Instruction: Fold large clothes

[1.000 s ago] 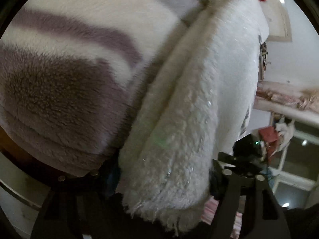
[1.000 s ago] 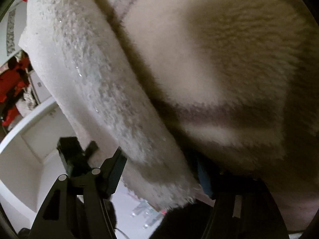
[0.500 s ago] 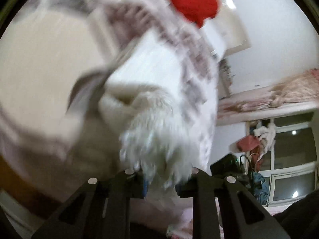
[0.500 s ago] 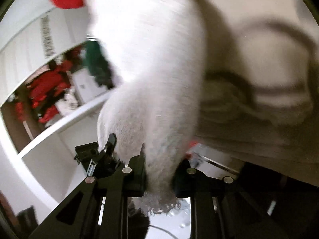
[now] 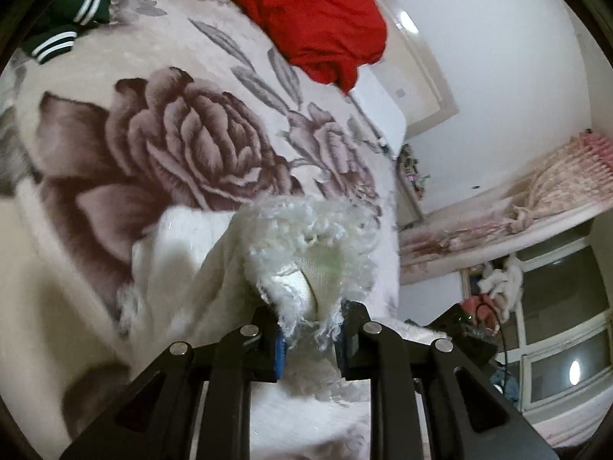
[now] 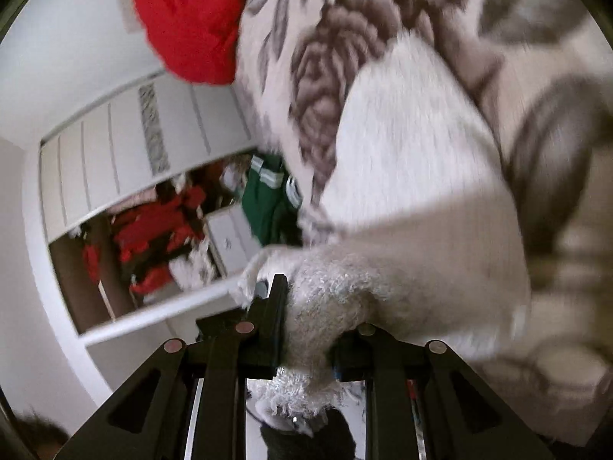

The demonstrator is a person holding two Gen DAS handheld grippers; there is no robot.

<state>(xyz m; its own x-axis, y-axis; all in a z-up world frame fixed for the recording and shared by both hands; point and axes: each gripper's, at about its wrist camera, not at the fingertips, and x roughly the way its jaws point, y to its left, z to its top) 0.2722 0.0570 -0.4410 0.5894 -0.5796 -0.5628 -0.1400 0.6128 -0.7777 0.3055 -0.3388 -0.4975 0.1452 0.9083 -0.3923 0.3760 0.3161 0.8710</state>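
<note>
Left wrist view: we are pinching the fluffy white garment point(image 5: 268, 268) with both the left gripper point(image 5: 311, 339) and right gripper point(image 6: 306, 339) above the rose-patterned blanket point(image 5: 184, 142).

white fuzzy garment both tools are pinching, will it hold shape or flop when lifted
Probably floppy: the white fuzzy garment drapes and bunches limply from the left tool. Its thick pile bulges around the right tool, so likely bulky yet compressible. Loose fringe suggests a grippy, not slippery, surface.

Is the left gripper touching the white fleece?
Touching. In the left wrist view the left gripper is shut on the white fleece, whose fuzzy edge is pinched between both jaws.
</note>
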